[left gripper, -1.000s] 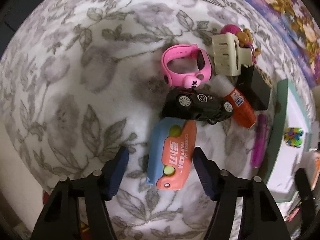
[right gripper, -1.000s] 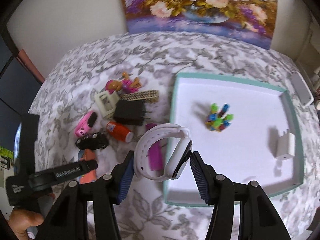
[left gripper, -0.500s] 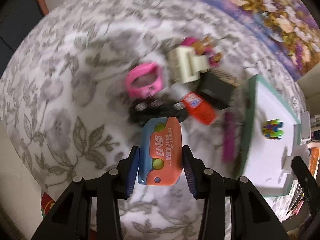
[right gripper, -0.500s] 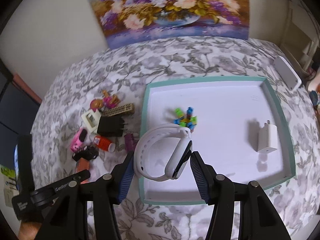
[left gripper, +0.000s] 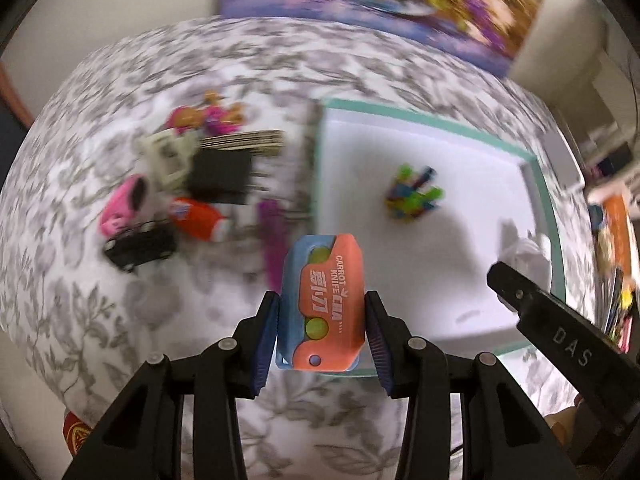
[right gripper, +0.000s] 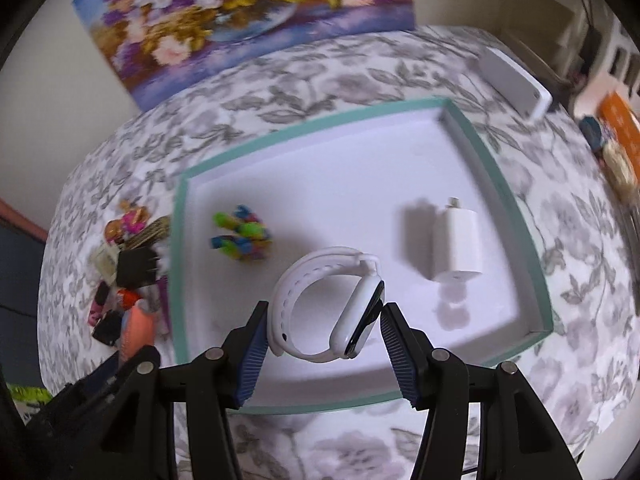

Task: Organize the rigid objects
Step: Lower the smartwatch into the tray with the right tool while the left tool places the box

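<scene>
My left gripper (left gripper: 322, 330) is shut on an orange and blue carrot knife toy (left gripper: 322, 304), held above the cloth near the left rim of the teal-edged white tray (left gripper: 320, 168). My right gripper (right gripper: 324, 330) is shut on a white smartwatch (right gripper: 328, 308), hanging over the tray (right gripper: 508, 196) interior. Inside the tray lie a multicoloured clip cluster (right gripper: 242, 238) and a white charger (right gripper: 458, 246). Left of the tray sits a pile: pink watch (left gripper: 124, 204), black toy car (left gripper: 140, 246), orange glue bottle (left gripper: 198, 220), black adapter (left gripper: 220, 176), cream hair claw (left gripper: 168, 158), purple comb (left gripper: 272, 240).
A floral grey cloth (left gripper: 120, 320) covers the table. A flower painting (right gripper: 240, 20) leans at the back. A white box (right gripper: 514, 80) lies beyond the tray's far right corner. Clutter with an orange item (right gripper: 618, 120) sits at the right edge. The right gripper's body (left gripper: 560, 332) shows in the left wrist view.
My left gripper closed on the carrot knife toy, lifted it off the cloth and carried it right toward the tray. My right gripper moved with the white smartwatch from the tray's left rim to over its inside.
</scene>
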Motion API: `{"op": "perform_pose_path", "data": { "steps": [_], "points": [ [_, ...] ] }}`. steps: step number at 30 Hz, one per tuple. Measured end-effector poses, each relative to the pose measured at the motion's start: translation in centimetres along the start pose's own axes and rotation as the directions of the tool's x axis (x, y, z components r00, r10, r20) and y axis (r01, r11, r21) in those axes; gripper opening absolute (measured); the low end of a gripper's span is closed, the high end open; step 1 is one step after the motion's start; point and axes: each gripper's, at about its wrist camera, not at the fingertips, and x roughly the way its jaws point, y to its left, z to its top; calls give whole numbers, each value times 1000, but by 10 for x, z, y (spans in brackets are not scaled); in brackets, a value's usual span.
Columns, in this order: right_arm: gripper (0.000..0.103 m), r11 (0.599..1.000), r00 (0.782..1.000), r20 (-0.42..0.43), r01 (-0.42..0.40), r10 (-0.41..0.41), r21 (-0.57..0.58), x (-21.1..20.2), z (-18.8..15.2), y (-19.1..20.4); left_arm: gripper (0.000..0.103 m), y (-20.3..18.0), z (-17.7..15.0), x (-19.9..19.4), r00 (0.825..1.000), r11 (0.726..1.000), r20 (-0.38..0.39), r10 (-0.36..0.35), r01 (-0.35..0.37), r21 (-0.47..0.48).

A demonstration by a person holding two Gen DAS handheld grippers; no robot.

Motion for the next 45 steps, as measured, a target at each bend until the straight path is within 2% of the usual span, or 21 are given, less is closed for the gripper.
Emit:
{"op": "perform_pose_path", "data": {
  "steps": [4,7,10,15,31,33,35,37,40,42,45],
  "points": [
    [59,999,1000,-11,10,-10,40,3,1,-20,44,-31,-6,7,1000,997,5,29,-29,78],
    [59,997,1000,-27,13,-11,76,7,1,-37,44,-48,-9,16,1000,993,-12,21,-20,120],
    [59,995,999,-35,16,-12,100,10,0,-47,44,-58,-12,22,1000,990,-27,1,3,138],
    [59,995,999,-39,26,-22,95,12,0,-52,44,-63,-10,22,1000,987,-1,-6,6,162],
    [62,996,999,-45,28,-24,90,13,2,-46,45,-46,3,17,999,994,40,-13,9,105],
    [66,995,998,-54,23,-18,96,15,1,-46,56,-40,5,18,999,996,36,8,-11,88],
    [67,995,998,-63,26,-20,96,17,1,-45,61,-35,7,19,999,997,34,20,-22,69],
    [69,995,997,-66,34,-28,91,17,1,-43,61,-27,9,19,999,999,29,25,-26,41],
    [81,995,997,-64,47,-42,83,18,1,-41,63,-15,12,20,999,999,22,43,-42,-4],
    [89,995,997,-61,58,-53,80,17,2,-40,77,-7,13,20,998,998,22,57,-57,-32],
    [93,995,997,-62,60,-55,77,18,2,-39,84,3,15,18,997,996,30,73,-71,-63]
  ]
}}
